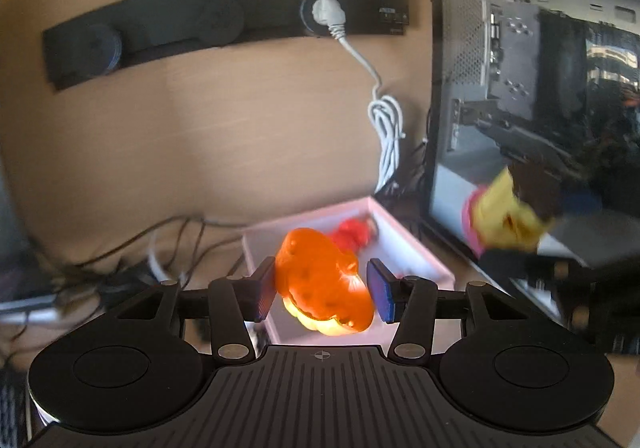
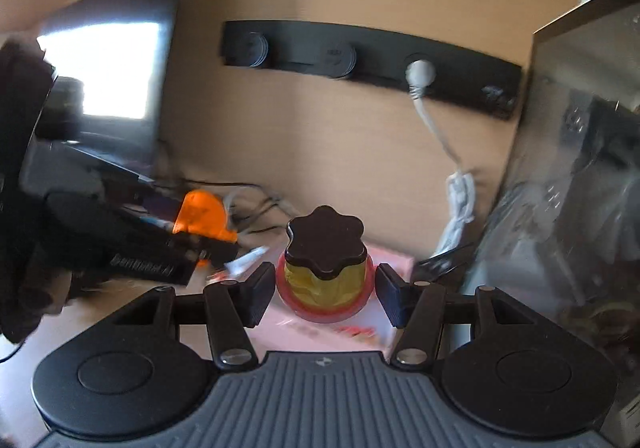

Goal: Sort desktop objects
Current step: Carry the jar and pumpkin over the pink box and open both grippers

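The toy between the blue pads is bright orange, paler yellow underneath. The box is pale pink, with something red inside. The other toy has a dark brown scalloped top, a yellow body and a red rim (blurred). The wall strip is black, its plug and cable white.

You work over a wood-toned desk. Directly on it rest a pink tray, a glass-sided computer case just beside the tray, tangled black cables and a bundled white cord.
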The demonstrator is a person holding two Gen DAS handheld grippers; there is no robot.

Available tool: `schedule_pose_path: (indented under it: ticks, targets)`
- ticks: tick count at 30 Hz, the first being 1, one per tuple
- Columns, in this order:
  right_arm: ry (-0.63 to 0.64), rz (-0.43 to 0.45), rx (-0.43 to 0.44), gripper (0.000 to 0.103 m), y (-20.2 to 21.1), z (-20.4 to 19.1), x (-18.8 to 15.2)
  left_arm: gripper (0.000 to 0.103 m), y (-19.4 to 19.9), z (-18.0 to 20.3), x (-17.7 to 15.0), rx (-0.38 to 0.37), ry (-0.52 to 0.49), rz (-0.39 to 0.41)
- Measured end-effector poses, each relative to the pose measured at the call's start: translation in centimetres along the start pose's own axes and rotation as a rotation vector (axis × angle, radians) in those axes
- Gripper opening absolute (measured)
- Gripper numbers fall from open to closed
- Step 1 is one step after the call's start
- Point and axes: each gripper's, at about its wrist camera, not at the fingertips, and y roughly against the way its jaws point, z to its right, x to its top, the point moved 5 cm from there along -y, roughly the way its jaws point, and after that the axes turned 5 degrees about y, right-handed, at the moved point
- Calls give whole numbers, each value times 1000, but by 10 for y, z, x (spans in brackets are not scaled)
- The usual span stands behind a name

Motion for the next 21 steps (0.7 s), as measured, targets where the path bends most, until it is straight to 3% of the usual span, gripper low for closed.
schedule_pose_path:
  ticks: [5,8,11,14,21]
  targets:
    - [-52,-64,-21,55,-37,6,-9,55,-50,-6,15,-39,36,-9]
    - [-67,-111,-31,55,-65,11,-16,66,-70,-24,14,-27,107,-38]
    - [-79,-143,-52,55,-92,13,-18,89,-60,-45,-3,-28,164,-31]
    - [-79,-162,-62,55,-122,12,-16,93,-46,-65,-29,16,167,-39]
    - [-131,-203,-78,62,-176,4,-10,93,-51,-111,-91,125,215,-194]
